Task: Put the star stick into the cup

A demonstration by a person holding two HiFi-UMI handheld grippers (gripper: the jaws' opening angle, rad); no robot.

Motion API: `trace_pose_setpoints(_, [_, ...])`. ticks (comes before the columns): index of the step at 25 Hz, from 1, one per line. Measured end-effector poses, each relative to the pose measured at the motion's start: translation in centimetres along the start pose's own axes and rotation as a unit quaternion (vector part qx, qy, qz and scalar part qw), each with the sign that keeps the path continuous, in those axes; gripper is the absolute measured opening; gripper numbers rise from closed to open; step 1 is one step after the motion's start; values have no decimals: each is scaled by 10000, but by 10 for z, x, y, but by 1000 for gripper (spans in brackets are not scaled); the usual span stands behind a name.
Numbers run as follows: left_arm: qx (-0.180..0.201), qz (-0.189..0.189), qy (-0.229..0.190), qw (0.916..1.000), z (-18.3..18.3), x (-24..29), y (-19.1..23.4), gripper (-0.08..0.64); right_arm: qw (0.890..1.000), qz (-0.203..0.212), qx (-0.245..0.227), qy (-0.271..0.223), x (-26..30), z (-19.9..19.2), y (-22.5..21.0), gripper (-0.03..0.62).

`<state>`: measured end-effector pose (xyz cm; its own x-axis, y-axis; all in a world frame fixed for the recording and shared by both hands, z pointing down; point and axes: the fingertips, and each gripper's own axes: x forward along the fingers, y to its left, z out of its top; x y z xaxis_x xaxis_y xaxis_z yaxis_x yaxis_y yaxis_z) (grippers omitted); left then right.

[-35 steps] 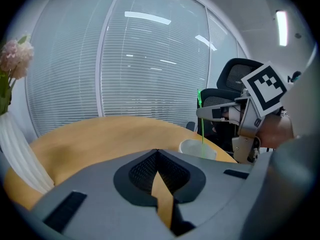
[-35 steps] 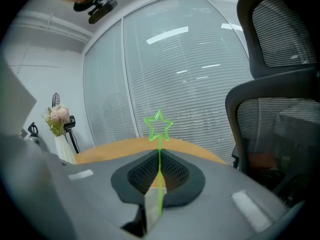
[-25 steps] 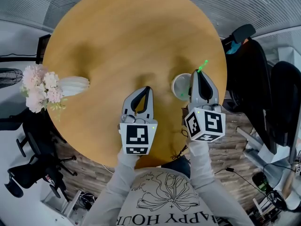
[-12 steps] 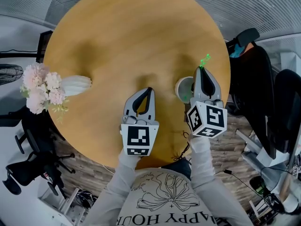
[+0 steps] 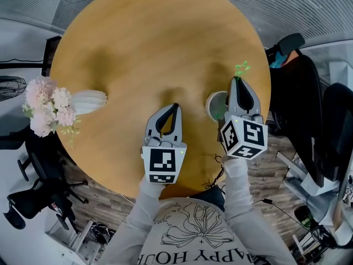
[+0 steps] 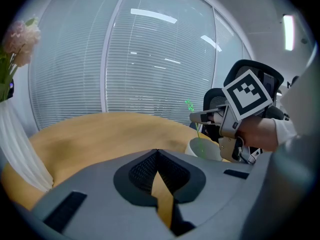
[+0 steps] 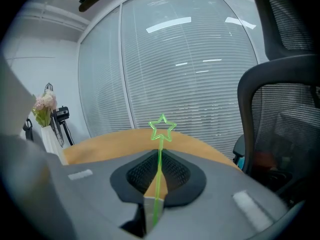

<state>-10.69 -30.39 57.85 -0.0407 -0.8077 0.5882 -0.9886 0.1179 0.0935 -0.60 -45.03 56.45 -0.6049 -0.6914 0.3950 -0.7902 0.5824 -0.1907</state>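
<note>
The round wooden surface [image 5: 154,48] fills most of the head view, and I stand at its near edge. Dark office chairs [image 5: 300,98] stand off the surface to the right. At the left edge a white vase [image 5: 88,100] lies on its side, with its pink flowers [image 5: 47,106] hanging out past the rim of the surface.

My left tool [image 5: 174,106] hangs over the near middle of the surface and points away from me. In its own view the jaws are closed tip to tip [image 6: 157,151]. Nothing is between them, and only bare wood shows through the slot behind the tips.

My right tool [image 5: 238,80] is over the near right part of the surface, well apart from the left one. Its jaws are pinched on the shaft of the star stick [image 7: 159,150].

The white cup [image 5: 212,104] stands upright on the surface just left of the right tool, which partly covers it in the head view. It sits right of the left tool and a little farther off.

The green star stick [image 5: 241,69] stands roughly upright in the right tool. Its star [image 7: 162,128] rises above the closed tips, over the far right edge of the surface. From the left tool's view the shaft runs down from the star [image 6: 190,105], past the tips, toward the mouth of the cup [image 6: 207,149]. A green tint shows inside the cup. I cannot tell whether the lower end is inside the rim or only just above it.
</note>
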Motion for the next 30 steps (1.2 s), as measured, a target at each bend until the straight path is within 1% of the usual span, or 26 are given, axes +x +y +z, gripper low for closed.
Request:
trace_pose_setpoints(11, [20,9,-48,10000,4,-5,-1,5,10000,-7,62,41,0,0,0,41])
trace_pose_setpoints(18, [38,21,-179,9998,13,-18,-3,5,10000,-31,56,-54,-12,10,2,41])
trace_pose_setpoints(25, [63,23,-442,9990,30,-36,-5,5,9995,-54,-20,-304,-40,31,9,40])
trace_pose_setpoints(30, [116,14,-751,9971,51,-56,-6,5,9985,-132,-48,-536,-70,49,15,40])
